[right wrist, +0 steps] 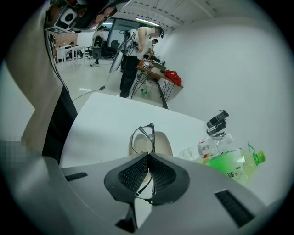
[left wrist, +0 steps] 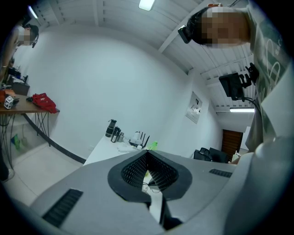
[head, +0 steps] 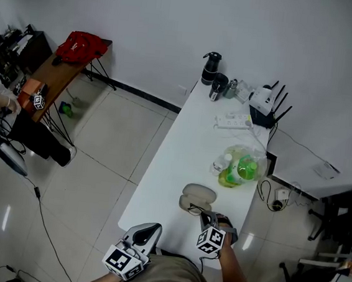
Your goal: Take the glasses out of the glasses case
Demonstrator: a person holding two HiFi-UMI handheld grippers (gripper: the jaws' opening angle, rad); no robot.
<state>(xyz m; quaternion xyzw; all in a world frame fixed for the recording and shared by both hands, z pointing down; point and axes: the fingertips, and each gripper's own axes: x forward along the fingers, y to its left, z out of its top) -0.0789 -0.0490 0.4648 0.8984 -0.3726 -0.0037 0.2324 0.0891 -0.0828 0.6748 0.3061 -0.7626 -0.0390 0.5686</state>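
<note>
Fingers [right wrist: 132, 176] of our R gripper [right wrist: 148, 155] are pinched shut on the glasses [right wrist: 143, 137], gripping the thin dark frame so one lens ring sticks out past the tips, standing on edge. In the R gripper view that lens sits right in front of the glasses case [right wrist: 161, 143], which lies open on the white surface [right wrist: 101, 124] w/ its pale lining up. From the head view the glasses are at the case's near half, btwn it and our gripper; we can't tell whether they touch the case or hang clear of it. Fingers [left wrist: 131, 172] of our L gripper [left wrist: 148, 153] are closed pad to pad w/ nothing btwn them. We hold that one low, off the near edge of the surface and close to our body, well apart from the case. Further along the surface, beyond the case: a green bottle [head: 246, 168] w/ a small clear bottle [head: 221, 164] just beside it, then a white power strip [head: 233, 121], a router [head: 262, 101] w/ antennas up, and black flasks [head: 210, 67] at the far end
</note>
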